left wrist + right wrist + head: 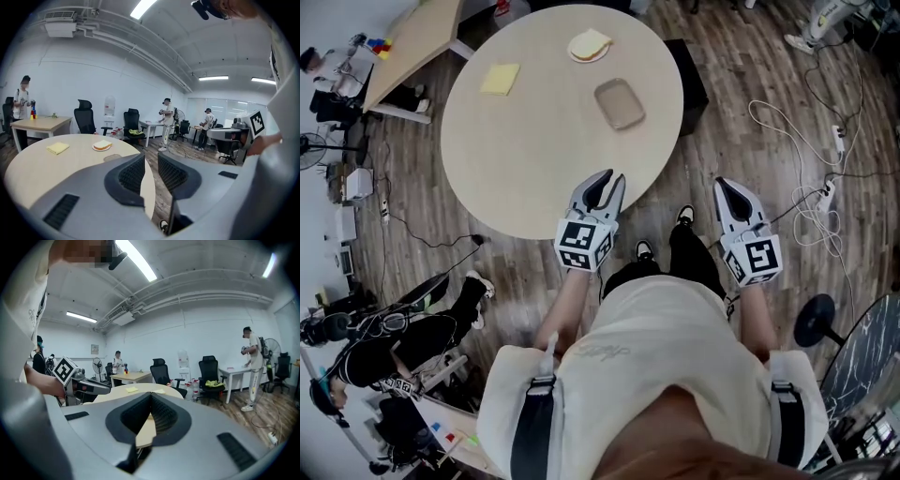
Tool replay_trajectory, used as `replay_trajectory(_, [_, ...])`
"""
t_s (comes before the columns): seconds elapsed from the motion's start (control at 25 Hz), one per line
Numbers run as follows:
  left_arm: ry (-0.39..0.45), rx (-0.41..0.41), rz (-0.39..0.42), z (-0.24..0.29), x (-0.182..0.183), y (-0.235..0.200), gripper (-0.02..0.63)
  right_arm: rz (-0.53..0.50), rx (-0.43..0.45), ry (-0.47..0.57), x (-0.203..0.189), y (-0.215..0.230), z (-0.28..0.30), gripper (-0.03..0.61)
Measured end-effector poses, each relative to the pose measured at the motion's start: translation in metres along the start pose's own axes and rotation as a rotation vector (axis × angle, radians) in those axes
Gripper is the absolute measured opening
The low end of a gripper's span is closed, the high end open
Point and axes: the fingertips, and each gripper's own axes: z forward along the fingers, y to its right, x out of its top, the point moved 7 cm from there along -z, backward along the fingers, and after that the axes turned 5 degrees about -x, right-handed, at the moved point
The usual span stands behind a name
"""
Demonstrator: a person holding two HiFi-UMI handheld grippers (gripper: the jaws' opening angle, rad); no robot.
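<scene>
Left gripper view shows the left gripper with its jaws a narrow gap apart and nothing between them, hovering over the round table's near edge. The right gripper has its jaws pressed together, empty, off that edge. The grey tray lies toward the far edge, well apart from both.

Matt pale wood round table; dark wood-plank floor.

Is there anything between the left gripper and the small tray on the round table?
Nothing visible. Only bare table lies between the left gripper, its jaws slightly apart at the near edge, and the tray.
</scene>
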Motion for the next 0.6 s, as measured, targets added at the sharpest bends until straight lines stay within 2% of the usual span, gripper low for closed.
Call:
replay_trajectory(0.2, [0.010, 0.087, -0.018, 0.031, 0.015, -0.011, 0.097, -0.016, 0.079, 0.023, 0.003, 0.041, 0.039, 0.008])
replay_trajectory(0.4, [0.044, 0.152, -0.030, 0.063, 0.040, -0.019, 0.096, -0.079, 0.181, 0.088, 0.030, 0.087, 0.095, 0.008])
replay_trajectory(0.6, [0.061, 0.237, -0.062, 0.081, 0.053, -0.031, 0.095, -0.102, 0.274, 0.098, 0.044, 0.101, 0.134, 0.008])
